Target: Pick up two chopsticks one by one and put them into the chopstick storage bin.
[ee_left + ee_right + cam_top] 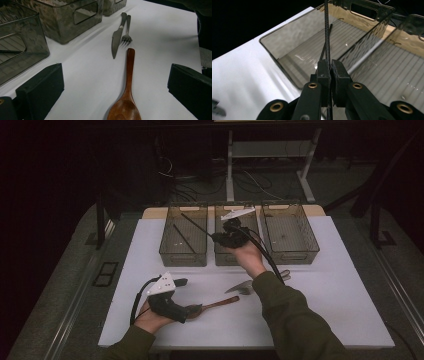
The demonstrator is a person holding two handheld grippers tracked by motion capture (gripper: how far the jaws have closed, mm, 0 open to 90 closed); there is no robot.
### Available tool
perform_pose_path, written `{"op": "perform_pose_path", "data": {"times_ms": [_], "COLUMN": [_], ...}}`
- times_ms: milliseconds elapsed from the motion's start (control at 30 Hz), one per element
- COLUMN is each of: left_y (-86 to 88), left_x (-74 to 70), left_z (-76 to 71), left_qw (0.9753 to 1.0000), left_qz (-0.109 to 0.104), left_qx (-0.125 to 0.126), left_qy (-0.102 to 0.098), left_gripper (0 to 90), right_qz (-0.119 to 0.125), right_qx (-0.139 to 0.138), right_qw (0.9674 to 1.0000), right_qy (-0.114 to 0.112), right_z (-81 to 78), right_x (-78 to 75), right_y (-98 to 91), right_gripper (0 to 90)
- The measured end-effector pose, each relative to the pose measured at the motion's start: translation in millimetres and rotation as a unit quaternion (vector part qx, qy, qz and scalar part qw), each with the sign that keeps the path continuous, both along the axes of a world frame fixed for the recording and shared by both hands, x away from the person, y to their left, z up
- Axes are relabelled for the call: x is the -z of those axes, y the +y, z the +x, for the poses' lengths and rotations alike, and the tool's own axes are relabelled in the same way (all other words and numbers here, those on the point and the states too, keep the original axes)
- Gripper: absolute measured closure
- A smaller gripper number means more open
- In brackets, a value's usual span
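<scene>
Two hand-held grippers at work, one black rod carried over the bins.
Nearest, the left hand-held gripper is held wide around the wooden spoon on the bench; farther, the right hand-held gripper is clamped on the rod, its long axis aimed into the left bin, where another rod lies.
</scene>
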State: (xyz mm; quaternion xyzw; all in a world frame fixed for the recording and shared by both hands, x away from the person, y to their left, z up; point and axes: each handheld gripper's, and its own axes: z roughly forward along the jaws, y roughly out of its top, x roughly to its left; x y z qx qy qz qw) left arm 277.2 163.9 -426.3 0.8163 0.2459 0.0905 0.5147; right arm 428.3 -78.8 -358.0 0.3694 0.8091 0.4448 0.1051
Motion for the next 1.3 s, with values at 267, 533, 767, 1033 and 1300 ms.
{"op": "perform_pose_path", "data": {"times_ms": [267,533,767,1033,1300], "left_y": [0.5,0.5,0.4,0.4,0.8], "left_x": [0.0,-0.4,-1.3,-1.6,-1.8], "left_z": [0.2,0.6,-0.4,-1.0,-1.5], "left_qw": [1.0,1.0,1.0,1.0,1.0], "left_qz": [0.0,-0.004,-0.009,-0.008,-0.009], "left_qx": [0.0,0.002,0.002,0.004,0.004], "left_qy": [0.002,0.001,0.002,0.002,0.001], "left_gripper": [0.0,0.0,0.0,0.0,0.0], "right_qz": [-0.013,-0.047,-0.065,-0.07,-0.056], "right_qx": [0.002,0.024,0.031,0.021,0.008], "right_qw": [0.9998,0.9982,0.9966,0.9963,0.9972], "right_qy": [0.012,0.027,0.04,0.046,0.048], "right_z": [18.0,38.7,51.7,52.1,49.1], "right_x": [3.8,8.3,15.2,21.4,18.7], "right_y": [28.0,52.8,70.1,83.8,84.7], "right_gripper": [84.7,84.7,84.5,83.9,75.9]}}
